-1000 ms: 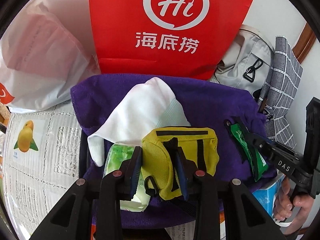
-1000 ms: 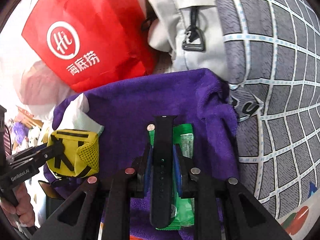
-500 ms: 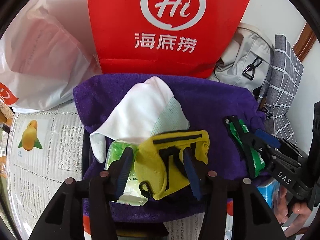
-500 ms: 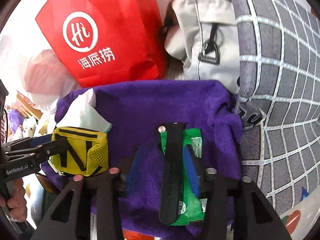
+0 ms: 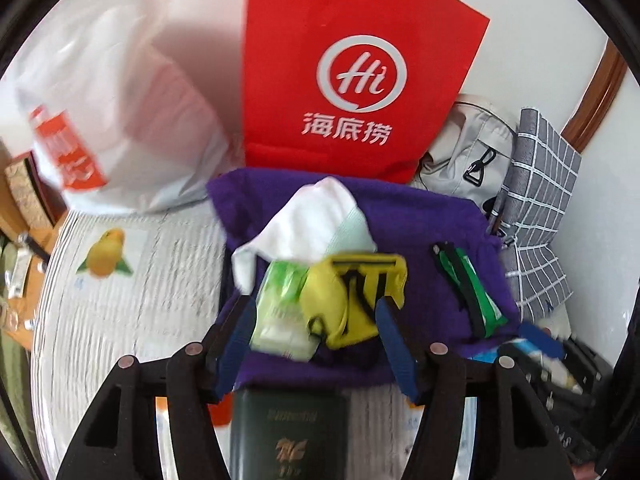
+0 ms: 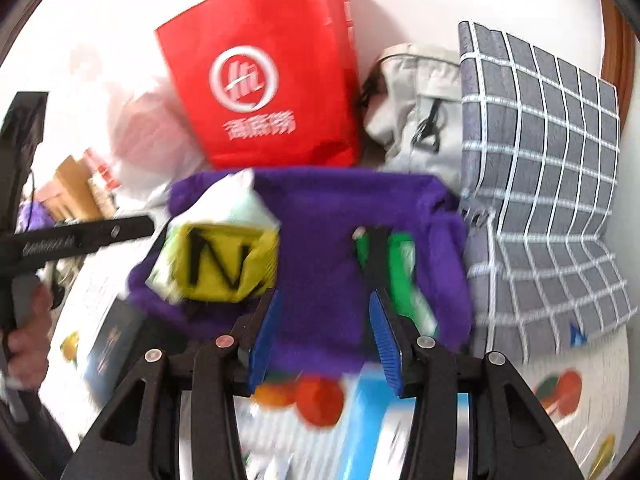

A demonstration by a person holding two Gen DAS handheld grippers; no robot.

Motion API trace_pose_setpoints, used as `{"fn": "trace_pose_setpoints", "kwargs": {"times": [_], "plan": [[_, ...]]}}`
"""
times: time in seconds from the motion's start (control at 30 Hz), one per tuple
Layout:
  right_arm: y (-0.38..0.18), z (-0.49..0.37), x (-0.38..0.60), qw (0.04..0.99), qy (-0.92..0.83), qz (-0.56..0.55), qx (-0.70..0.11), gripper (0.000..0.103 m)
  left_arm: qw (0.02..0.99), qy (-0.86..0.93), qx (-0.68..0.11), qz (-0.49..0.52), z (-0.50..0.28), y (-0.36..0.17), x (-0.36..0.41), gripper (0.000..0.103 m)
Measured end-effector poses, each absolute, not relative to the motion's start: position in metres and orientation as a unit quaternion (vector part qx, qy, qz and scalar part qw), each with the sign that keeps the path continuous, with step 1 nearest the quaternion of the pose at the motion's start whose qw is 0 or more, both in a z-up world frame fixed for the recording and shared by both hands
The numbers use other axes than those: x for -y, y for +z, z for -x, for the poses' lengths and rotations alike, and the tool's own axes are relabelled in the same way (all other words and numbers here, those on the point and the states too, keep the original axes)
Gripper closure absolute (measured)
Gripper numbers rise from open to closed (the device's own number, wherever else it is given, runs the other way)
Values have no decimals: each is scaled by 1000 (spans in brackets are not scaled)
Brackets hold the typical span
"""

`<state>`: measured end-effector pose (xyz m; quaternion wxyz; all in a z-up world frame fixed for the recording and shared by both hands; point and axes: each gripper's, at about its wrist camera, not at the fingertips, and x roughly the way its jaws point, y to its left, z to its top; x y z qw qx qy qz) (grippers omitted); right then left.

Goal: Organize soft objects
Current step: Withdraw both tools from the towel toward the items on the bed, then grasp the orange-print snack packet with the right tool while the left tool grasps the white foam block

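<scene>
A purple towel lies spread over a raised surface. On it rest a white cloth, a green tissue pack, a yellow pouch with black straps, and a black watch strap on a green packet. My left gripper is open, its blue pads either side of the pouch and tissue pack, just short of them. My right gripper is open and empty, pulled back from the strap.
A red paper bag stands behind the towel, with a white plastic bag to its left and a grey bag and checked cushion to its right. A dark box lies under my left gripper.
Both grippers opened and drew back. The left let go of the yellow pouch; the right let go of the black strap. Both objects stay on the towel.
</scene>
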<state>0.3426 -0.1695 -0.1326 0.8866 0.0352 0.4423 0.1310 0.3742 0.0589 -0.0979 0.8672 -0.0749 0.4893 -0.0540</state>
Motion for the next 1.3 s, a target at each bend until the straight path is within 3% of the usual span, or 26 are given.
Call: {"fn": "trace_pose_setpoints", "kwargs": {"times": [0.43,0.77,0.9,1.0,1.03,1.1,1.23,1.3], "plan": [[-168,-231,132,852,166,-15,-496,57,866,-45,-484,116,-268,-111,-94,43],[-195,-229,104,840,126,37,-526,57,861,-56,-489,131,-243,-131,-106,43],[-206,-234,96,832,125,31,-540,42,857,-61,-494,138,-242,-139,-111,43],[-208,-232,97,843,117,19,-524,43,856,-62,-494,141,-238,-141,-113,43],[-209,-233,99,844,115,11,-523,44,855,-63,-494,143,-236,-142,-114,43],[-208,-233,103,849,109,1,-517,60,855,-66,-492,148,-233,-142,-116,43],[-204,-232,114,849,123,-31,-513,71,855,-65,-491,150,-225,-141,-117,43],[-202,-230,117,850,130,-40,-509,83,855,-64,-492,151,-222,-141,-117,43]]}}
